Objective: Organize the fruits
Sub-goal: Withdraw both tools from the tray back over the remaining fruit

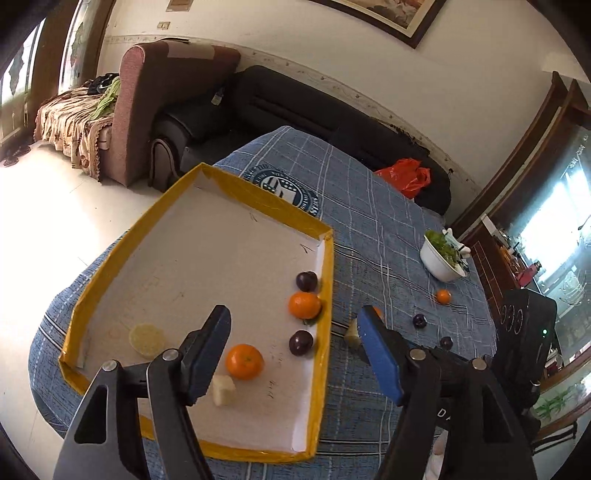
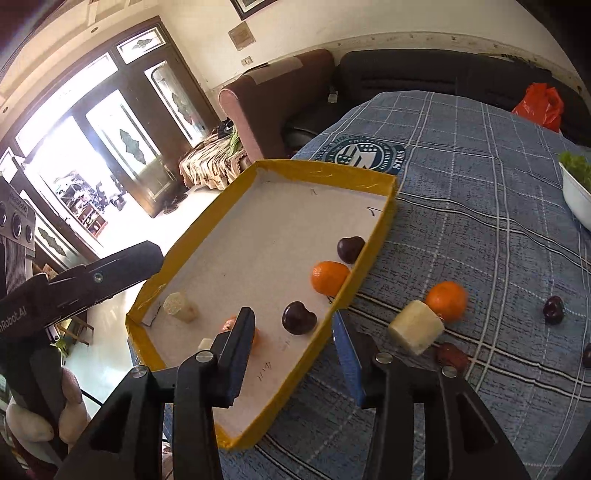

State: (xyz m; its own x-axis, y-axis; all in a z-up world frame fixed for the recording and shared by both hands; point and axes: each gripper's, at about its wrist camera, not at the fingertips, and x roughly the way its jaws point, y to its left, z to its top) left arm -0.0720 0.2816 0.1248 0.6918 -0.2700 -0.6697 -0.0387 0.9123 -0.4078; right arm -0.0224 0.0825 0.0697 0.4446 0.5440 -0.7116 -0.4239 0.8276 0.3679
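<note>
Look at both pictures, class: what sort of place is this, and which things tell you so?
Most likely a home living room: a black sofa and an armchair stand by the wall, a framed picture hangs above, and a cloth-covered table holds fruit.

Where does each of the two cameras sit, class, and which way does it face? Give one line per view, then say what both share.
Left wrist: sits on the left hand-held gripper, looking down along its open fingers at the yellow-rimmed tray; the right hand-held gripper's body shows at the right edge.
Right wrist: sits on the right hand-held gripper, open, facing the tray's right rim and the blue checked cloth; the left hand-held gripper and a hand show at left.
Shared: tray, oranges, dark plums, white bowl, sofa.
</note>
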